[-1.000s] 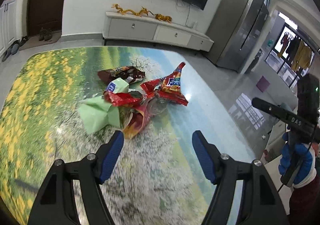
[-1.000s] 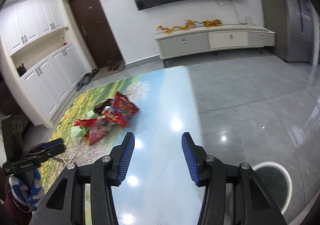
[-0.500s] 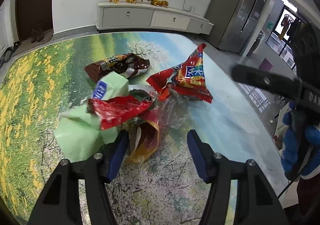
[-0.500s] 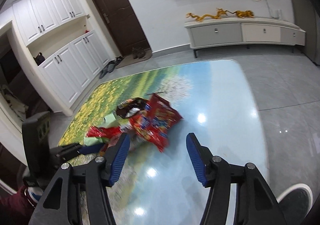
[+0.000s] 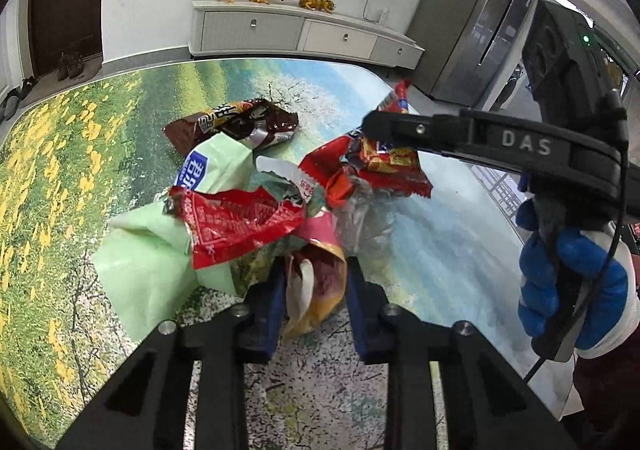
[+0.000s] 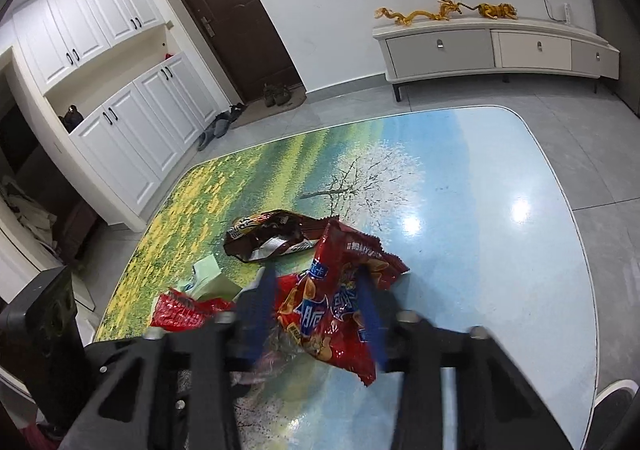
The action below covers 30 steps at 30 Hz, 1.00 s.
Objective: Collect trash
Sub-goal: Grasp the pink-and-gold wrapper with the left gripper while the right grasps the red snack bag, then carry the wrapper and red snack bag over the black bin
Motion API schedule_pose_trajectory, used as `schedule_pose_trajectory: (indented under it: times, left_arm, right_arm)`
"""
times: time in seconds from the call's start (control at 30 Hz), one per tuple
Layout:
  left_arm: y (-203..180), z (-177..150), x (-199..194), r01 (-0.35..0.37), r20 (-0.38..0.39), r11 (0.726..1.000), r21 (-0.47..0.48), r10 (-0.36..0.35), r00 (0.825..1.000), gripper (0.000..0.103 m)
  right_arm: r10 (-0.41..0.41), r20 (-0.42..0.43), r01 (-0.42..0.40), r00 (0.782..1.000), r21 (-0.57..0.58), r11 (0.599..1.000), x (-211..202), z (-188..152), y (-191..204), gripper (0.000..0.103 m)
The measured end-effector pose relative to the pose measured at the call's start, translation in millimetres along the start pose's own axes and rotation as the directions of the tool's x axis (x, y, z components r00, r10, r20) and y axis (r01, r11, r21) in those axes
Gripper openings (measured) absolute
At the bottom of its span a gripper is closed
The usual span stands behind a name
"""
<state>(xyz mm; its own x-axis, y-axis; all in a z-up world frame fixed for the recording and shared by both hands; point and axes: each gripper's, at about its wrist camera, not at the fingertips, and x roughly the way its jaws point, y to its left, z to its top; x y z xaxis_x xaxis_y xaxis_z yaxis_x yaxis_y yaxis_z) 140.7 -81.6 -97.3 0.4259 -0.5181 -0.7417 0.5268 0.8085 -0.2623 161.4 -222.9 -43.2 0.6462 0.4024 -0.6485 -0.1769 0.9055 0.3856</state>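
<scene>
A heap of wrappers lies on the landscape-print table [image 5: 60, 169]: a brown wrapper [image 5: 236, 121], a pale green bag [image 5: 140, 250], a red wrapper [image 5: 236, 221], a red snack bag [image 5: 384, 165] and clear plastic [image 5: 360, 217]. My left gripper [image 5: 316, 286] is at the heap's near edge. Its jaws are closing and both pads touch a yellow and pink wrapper [image 5: 320, 290]. My right gripper [image 6: 318, 298] comes in from the heap's right side. Its jaws are closing too, blurred, with the red snack bag [image 6: 332, 306] pinched between them. The brown wrapper [image 6: 272, 236] lies just beyond.
A hand in a blue glove [image 5: 572, 290] holds the right gripper's handle above the table's right edge. A white TV cabinet [image 5: 300, 33] and a grey fridge [image 5: 472, 17] stand behind. A round white bin [image 6: 616, 398] sits on the floor at lower right.
Both grippers have come in to the heap, the right one from the table's right side. Their jaws have narrowed from wide apart to closing on a wrapper each.
</scene>
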Motion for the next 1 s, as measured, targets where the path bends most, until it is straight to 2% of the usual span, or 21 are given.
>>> schedule_pose_trajectory:
  times: [0.03,0.13,0.23,0.67,1.0]
  left_arm:
    - [0.0,-0.7,-0.5,-0.001,0.001,1.0,0.002,0.001,1.0,0.025]
    - [-0.7,-5.5,-5.3,0.0,0.005,1.0,0.0,0.0,1.0,0.024]
    - [-3.0,-9.4,-9.6,-0.001,0.009,1.0,-0.008,0.001,1.0,0.023]
    - [-13.7,-28.2,-59.9,0.001,0.047,0.999,-0.04,0.001,0.999,0.023]
    - [-28.4,-46.8,-101.6,-0.023,0.086,0.998,-0.066,0.029,0.996,0.023]
  right_arm:
    - [-0.003,0.002,0.003,1.0,0.002,1.0,-0.5,-0.7,-1.1,0.017]
    - [0.003,0.02,-0.004,1.0,0.013,1.0,-6.2,-3.6,-5.3,0.009]
    - [0.023,0.043,-0.023,0.999,0.012,1.0,-15.6,-4.0,-6.2,0.007]
    - [0.06,0.143,-0.062,0.988,0.01,0.998,-77.0,-9.2,-0.8,0.006]
    - [0.01,0.232,-0.02,0.973,0.041,0.999,-158.6,-33.3,-19.9,0.006]
